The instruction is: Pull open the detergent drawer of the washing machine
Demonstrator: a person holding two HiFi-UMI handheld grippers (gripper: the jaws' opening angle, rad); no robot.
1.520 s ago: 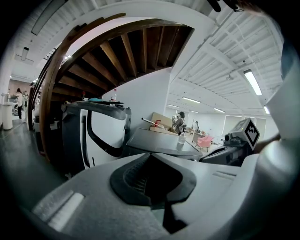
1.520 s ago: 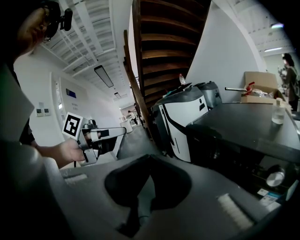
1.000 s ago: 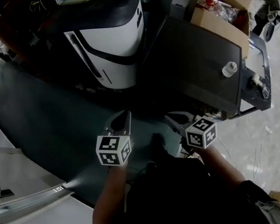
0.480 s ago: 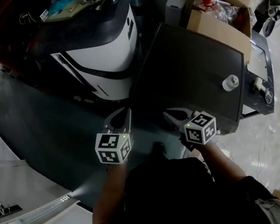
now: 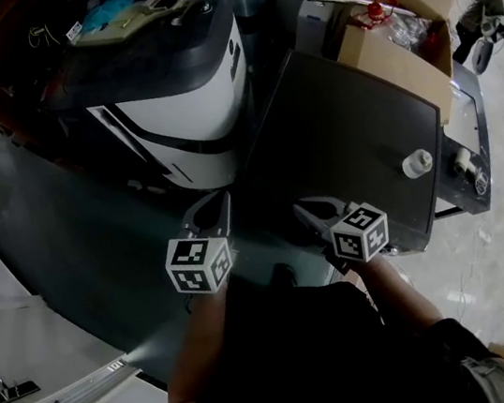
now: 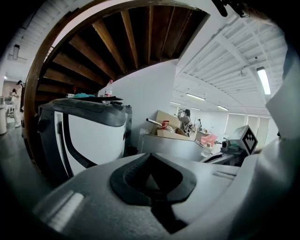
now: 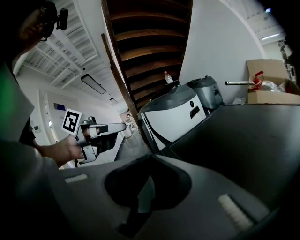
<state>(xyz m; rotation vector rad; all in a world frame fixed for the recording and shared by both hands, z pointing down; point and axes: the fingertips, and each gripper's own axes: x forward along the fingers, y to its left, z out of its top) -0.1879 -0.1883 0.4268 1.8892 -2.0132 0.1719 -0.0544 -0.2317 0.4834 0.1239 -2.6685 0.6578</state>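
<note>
The washing machine [image 5: 181,103] is white with a dark grey top and stands ahead of me; it also shows in the left gripper view [image 6: 91,136] and the right gripper view [image 7: 174,117]. I cannot make out its detergent drawer. My left gripper [image 5: 216,207] is held short of the machine's front, shut with nothing in it [image 6: 151,161]. My right gripper [image 5: 306,208] hovers beside it over the corner of a dark table, also shut and empty [image 7: 149,161]. Each gripper shows in the other's view: the right gripper [image 6: 234,143] and the left gripper [image 7: 123,127].
A dark table [image 5: 353,123] stands right of the machine with a small white cup [image 5: 416,162] on it. Behind it is an open cardboard box [image 5: 395,26]. Bottles and clutter [image 5: 140,5] lie on the machine's top. A dark floor mat [image 5: 77,233] lies at the left, under a wooden staircase [image 6: 117,42].
Both grippers have moved forward toward the washing machine, which now looks nearer and larger. Both have stayed shut and empty.
</note>
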